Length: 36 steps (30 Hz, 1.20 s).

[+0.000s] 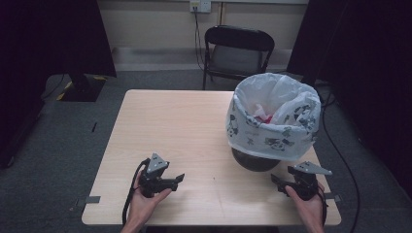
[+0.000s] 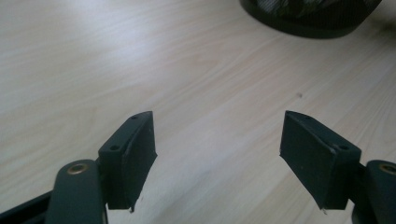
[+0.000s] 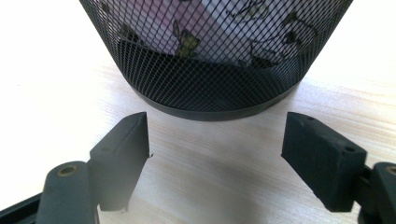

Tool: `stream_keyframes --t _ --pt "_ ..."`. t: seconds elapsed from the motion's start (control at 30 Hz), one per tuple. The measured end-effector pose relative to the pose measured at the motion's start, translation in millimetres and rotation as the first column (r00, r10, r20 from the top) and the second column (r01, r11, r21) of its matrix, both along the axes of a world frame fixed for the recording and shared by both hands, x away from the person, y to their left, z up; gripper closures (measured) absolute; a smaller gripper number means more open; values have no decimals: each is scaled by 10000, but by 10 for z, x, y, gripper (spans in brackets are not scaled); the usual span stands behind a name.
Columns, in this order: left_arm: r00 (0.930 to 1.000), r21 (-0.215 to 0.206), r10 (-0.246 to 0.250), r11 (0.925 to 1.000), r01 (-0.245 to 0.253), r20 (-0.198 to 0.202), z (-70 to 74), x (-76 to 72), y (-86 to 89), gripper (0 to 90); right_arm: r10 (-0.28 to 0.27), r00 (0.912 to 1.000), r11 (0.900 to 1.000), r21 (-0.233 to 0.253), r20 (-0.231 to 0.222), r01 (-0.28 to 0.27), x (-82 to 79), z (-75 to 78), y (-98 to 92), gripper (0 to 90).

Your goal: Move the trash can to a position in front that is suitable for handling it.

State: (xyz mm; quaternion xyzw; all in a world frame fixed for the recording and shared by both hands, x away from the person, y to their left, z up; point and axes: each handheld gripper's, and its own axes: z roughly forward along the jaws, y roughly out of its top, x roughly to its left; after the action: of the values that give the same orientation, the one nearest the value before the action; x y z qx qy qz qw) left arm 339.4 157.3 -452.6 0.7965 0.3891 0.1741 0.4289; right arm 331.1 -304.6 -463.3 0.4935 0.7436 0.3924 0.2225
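Mesh bin (image 3: 212,60) near table (image 1: 184,126) right edge; both grippers agape, empty.

The bin (image 1: 256,158) stands on the surface (image 1: 180,126), toward its right side, with a bag (image 1: 273,116) set in it and folded over its rim. The right tool (image 1: 278,181) sits just in front of the bin, the left tool (image 1: 178,180) well to the bin's left, and a chair (image 1: 237,51) stands behind the bin, beyond the surface.
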Motion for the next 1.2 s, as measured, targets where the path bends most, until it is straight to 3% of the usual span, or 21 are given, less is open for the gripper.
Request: stream_keyframes --t 0.03,0.1,0.23,0.27,0.37,0.4,0.47,0.53,0.57,0.6,0.63,0.73,0.77,0.87,0.93,1.03,1.1,1.17,1.2 --pt "9998 59 -5 10000 4 184 32 22 -34 254 0 10000 10000 0 0 0 0 0 0 227" --pt "9988 -205 75 9998 -65 481 123 141 -143 239 -83 9999 10000 -35 134 84 20 59 -67 231" --pt "9985 -401 102 9992 -81 530 186 297 -281 248 -284 9992 9995 -131 278 287 55 118 -125 252" --pt "9988 -387 -39 9992 59 498 197 408 -378 250 -333 9991 9993 -188 257 338 100 155 -168 257" --pt "9973 -278 -244 9993 264 690 186 500 -478 250 -432 9986 9991 62 307 430 179 216 -247 257" --pt "9960 22 -281 9996 280 847 172 589 -589 250 -466 9984 9988 139 329 462 205 233 -271 258" --pt "9960 33 -340 9994 339 822 165 635 -647 261 -631 9973 9980 95 373 628 246 251 -309 282" --pt "9969 -189 -267 9994 282 740 166 774 -779 221 -678 9972 9977 115 330 674 283 241 -334 292" --pt "9969 -189 -267 9994 282 740 166 774 -779 199 -678 9972 9977 115 330 674 283 241 -334 292" --pt "9980 -520 -100 9986 132 618 189 875 -838 178 -749 9969 9972 -21 257 750 309 230 -348 311" --pt "9980 -520 -100 9986 132 618 189 875 -838 165 -749 9969 9972 -21 257 750 309 230 -348 311" --pt "9953 -400 271 9989 -235 934 285 1032 -982 159 -1167 9925 9929 -181 353 1174 386 215 -395 336" --pt "9954 -430 381 9985 -344 878 313 1070 -1025 158 -1267 9913 9917 -177 367 1275 415 219 -406 338" --pt "9944 -717 337 9971 -266 999 391 1096 -1151 161 -1537 9876 9874 -337 318 1548 516 241 -419 349" --pt "9935 -559 177 9984 -114 1127 416 1102 -1256 161 -1683 9852 9834 -635 308 1700 570 237 -418 322" --pt "9919 -263 250 9994 -219 1242 430 1141 -1325 161 -1875 9817 9815 -340 325 1885 606 224 -433 319" --pt "9931 -440 447 9982 -401 1083 427 1244 -1367 163 -2234 9733 9739 -290 523 2251 661 235 -471 306" --pt "9914 -320 552 9981 -518 1186 423 1272 -1381 179 -2318 9713 9722 -222 538 2332 682 247 -481 303" --pt "9918 -69 584 9983 -580 1137 423 1358 -1411 179 -2561 9648 9659 -238 605 2579 734 280 -502 301"
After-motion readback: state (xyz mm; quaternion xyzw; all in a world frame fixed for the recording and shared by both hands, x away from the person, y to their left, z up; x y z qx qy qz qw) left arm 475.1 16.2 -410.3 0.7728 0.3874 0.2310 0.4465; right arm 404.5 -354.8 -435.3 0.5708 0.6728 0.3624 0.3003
